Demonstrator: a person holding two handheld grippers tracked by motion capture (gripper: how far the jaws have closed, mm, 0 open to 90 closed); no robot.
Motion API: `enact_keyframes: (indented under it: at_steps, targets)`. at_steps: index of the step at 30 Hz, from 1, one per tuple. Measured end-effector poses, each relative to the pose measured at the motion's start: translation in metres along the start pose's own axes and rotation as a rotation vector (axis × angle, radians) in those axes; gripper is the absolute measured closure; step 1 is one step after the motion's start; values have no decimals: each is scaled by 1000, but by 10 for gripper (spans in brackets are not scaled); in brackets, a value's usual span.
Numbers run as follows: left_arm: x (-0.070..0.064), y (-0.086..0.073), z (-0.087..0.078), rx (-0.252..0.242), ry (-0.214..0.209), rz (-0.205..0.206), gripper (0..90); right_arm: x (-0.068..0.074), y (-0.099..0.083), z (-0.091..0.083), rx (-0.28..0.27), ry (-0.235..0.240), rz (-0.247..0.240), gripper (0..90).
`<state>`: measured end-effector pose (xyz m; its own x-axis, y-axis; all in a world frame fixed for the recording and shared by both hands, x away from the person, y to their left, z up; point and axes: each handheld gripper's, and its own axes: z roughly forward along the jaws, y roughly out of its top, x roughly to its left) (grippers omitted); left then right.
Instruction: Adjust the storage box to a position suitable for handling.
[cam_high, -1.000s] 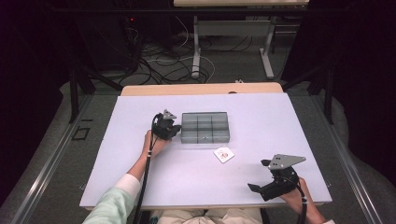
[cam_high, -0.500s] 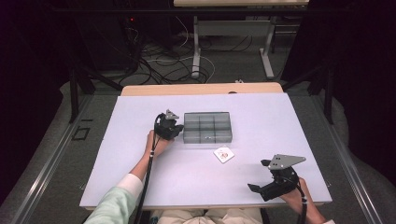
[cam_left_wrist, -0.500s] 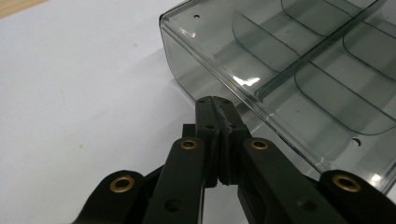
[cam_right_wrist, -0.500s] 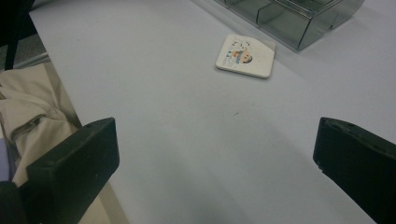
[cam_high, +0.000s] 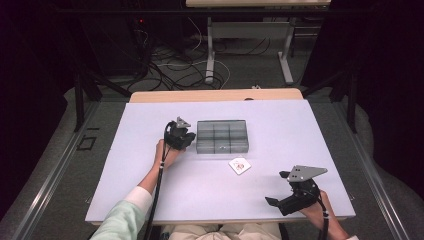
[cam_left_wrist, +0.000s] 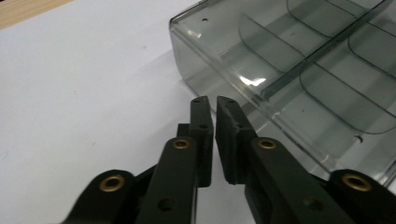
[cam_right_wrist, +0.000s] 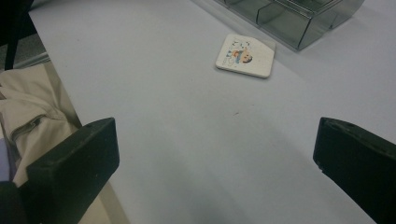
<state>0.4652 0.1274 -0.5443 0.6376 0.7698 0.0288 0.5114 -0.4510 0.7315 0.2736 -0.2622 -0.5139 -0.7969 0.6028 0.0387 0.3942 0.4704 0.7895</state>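
Observation:
A smoky clear plastic box (cam_high: 222, 136) with divided compartments sits at the middle of the white table (cam_high: 150, 190). My left gripper (cam_high: 184, 138) rests at the box's left end, its jaws shut with only a hairline gap and nothing between them. In the left gripper view the fingertips (cam_left_wrist: 201, 103) sit just short of the box (cam_left_wrist: 303, 70) wall near a corner. A small white card with a cartoon picture (cam_high: 239, 165) lies flat in front of the box. My right gripper (cam_high: 278, 190) is near the front right edge, wide open and empty. In the right gripper view the card (cam_right_wrist: 245, 56) lies ahead of the open gripper (cam_right_wrist: 217, 135).
The box corner (cam_right_wrist: 289, 14) shows at the top of the right gripper view. The person's lap in beige trousers (cam_right_wrist: 32, 112) lies past the table's front edge. Behind the table are a wooden strip (cam_high: 215, 95), cables and desk legs on the floor.
My left gripper has edged slightly to the right, closer to the box's left end. The right gripper and the card have stayed where they were.

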Motion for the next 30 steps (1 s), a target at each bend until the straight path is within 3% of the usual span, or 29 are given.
enact_keyframes:
  at_steps: [4, 6, 9, 14, 20, 24, 27, 30]
  targets:
    - [7, -4, -11, -3, 11, -24, 701, 0, -1, -1, -14, -7, 9, 0]
    - [8, -7, -18, 19, 6, -22, 609, 0, -1, -1, -14, -4, 9, 0]
    - [8, -11, -28, 38, 6, -23, 417, 1, -1, -1, -14, -5, 17, 0]
    - [7, -20, -44, 76, 20, -14, 190, 0, -1, -2, -12, -7, 12, 0]
    - [-2, -35, -68, 79, 96, -33, 82, -1, -2, -1, -12, -4, 11, 0]
    - [-13, -45, -78, 95, 54, -26, 21, 0, -1, -1, 1, -2, 16, 0]
    - [-26, -52, -83, 131, 65, 18, 2, 0, -1, -1, -10, -7, 19, 0]
    - [-35, -58, -91, 124, 55, 31, 1, 0, -1, -1, -9, -6, 18, 0]
